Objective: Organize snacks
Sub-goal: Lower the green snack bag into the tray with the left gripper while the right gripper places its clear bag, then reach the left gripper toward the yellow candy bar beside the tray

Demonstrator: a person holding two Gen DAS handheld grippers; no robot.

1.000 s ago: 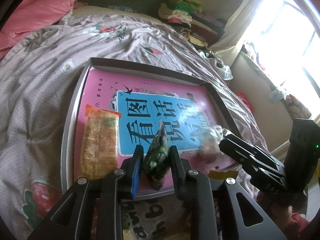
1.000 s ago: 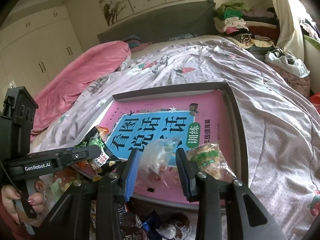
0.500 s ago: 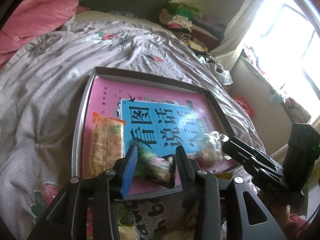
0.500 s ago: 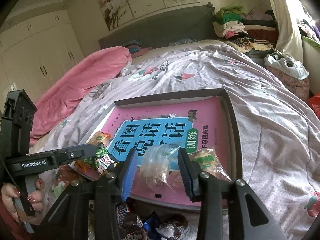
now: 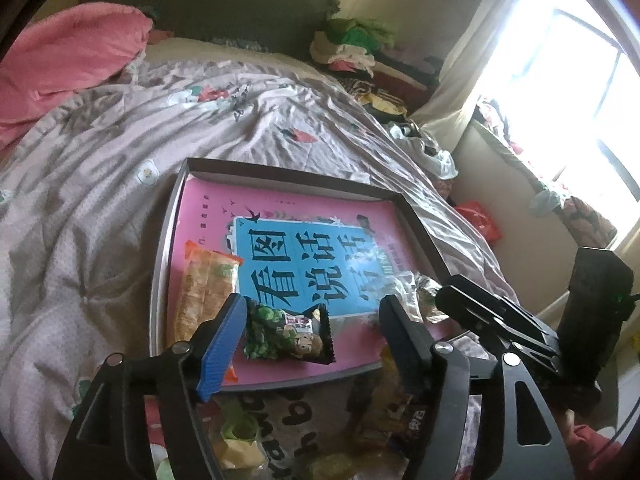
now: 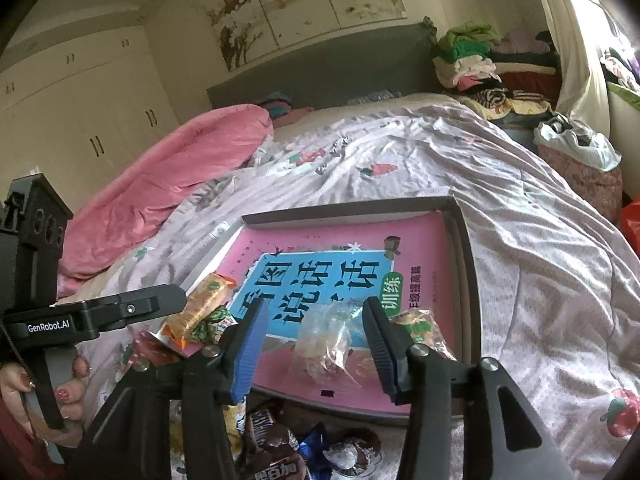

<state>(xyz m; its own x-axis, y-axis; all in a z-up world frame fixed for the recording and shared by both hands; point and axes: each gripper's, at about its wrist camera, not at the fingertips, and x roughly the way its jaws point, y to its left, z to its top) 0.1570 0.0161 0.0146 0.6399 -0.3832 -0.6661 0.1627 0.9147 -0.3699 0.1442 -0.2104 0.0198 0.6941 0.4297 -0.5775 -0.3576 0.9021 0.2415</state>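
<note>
On the bed, a shallow tray (image 5: 160, 264) lined with a pink book cover collects the snacks. The left gripper (image 5: 312, 332) has just been opening and its fingers stand released, well spread; the green pea packet (image 5: 286, 334) lies flat on the tray's near edge between them, touching neither pad as far as the view shows, its long axis running across the gap from finger to finger. An orange cracker pack (image 5: 204, 292) lies lengthwise just to its left. The right gripper (image 6: 316, 344) has also been opening; the clear bag of snacks (image 6: 324, 344) rests on the tray between its fingers, freed, beside another small packet (image 6: 420, 328). The unsorted pile of wrapped sweets (image 6: 280, 448) sits on the quilt just below the tray's near rim, directly under both grippers, so the next pick probably calls for drawing back and down; the right hand looks nearer to the chocolate bars
</note>
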